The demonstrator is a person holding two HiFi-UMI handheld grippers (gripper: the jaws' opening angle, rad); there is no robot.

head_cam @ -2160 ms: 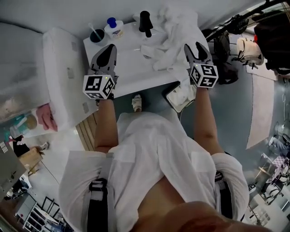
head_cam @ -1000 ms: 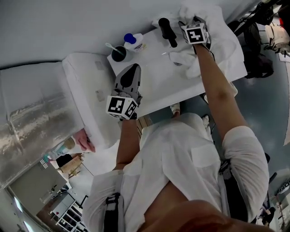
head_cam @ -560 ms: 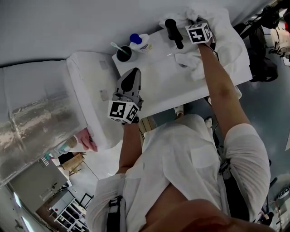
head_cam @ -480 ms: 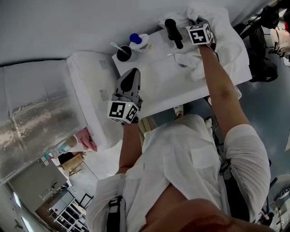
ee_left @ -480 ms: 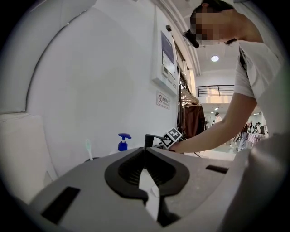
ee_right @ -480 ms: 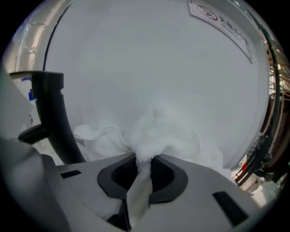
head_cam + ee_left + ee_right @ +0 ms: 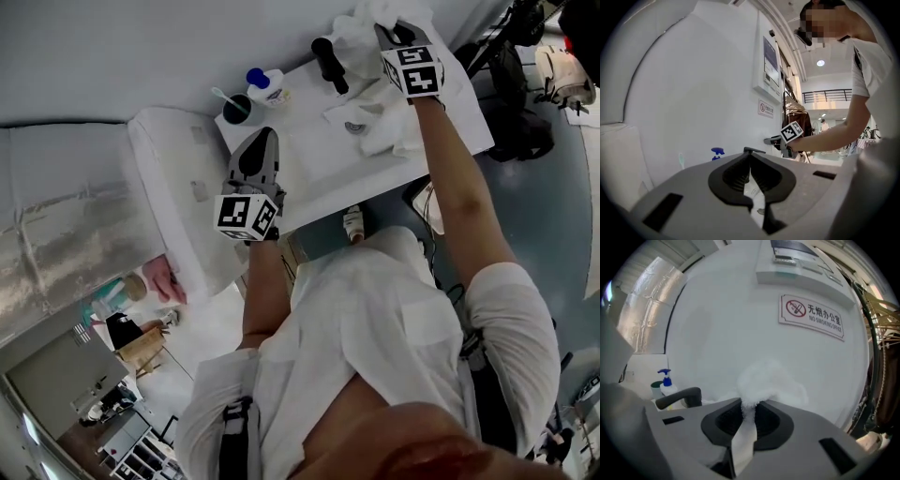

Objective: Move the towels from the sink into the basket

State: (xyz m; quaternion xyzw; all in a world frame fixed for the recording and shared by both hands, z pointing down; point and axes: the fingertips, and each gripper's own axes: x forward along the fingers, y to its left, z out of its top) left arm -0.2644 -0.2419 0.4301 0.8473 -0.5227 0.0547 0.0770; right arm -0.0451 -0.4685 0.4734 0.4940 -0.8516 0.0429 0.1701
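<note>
White towels (image 7: 380, 120) lie heaped in the white sink (image 7: 309, 164), to the right of the black faucet (image 7: 328, 58). My right gripper (image 7: 389, 36) reaches over the heap by the back wall. Its jaws are closing, and a bunched white towel (image 7: 761, 378) is pinched between them. In the right gripper view the towel puffs out past the right gripper (image 7: 749, 411) and a strip of it hangs back between the pads. My left gripper (image 7: 262, 142) hovers at the sink's left front edge. In the left gripper view the left gripper (image 7: 750, 161) is shut with nothing in it.
A dark cup with a toothbrush (image 7: 235, 107) and a blue-capped pump bottle (image 7: 265, 86) stand at the sink's back left. A white padded block (image 7: 178, 187) lies left of the sink. Below the front edge, beside my right arm, a container with white cloth (image 7: 425, 200) shows partly.
My right gripper has gone from wide open to pinched on the towel beside the faucet. The left gripper has kept its place at the sink's left front, shut.
</note>
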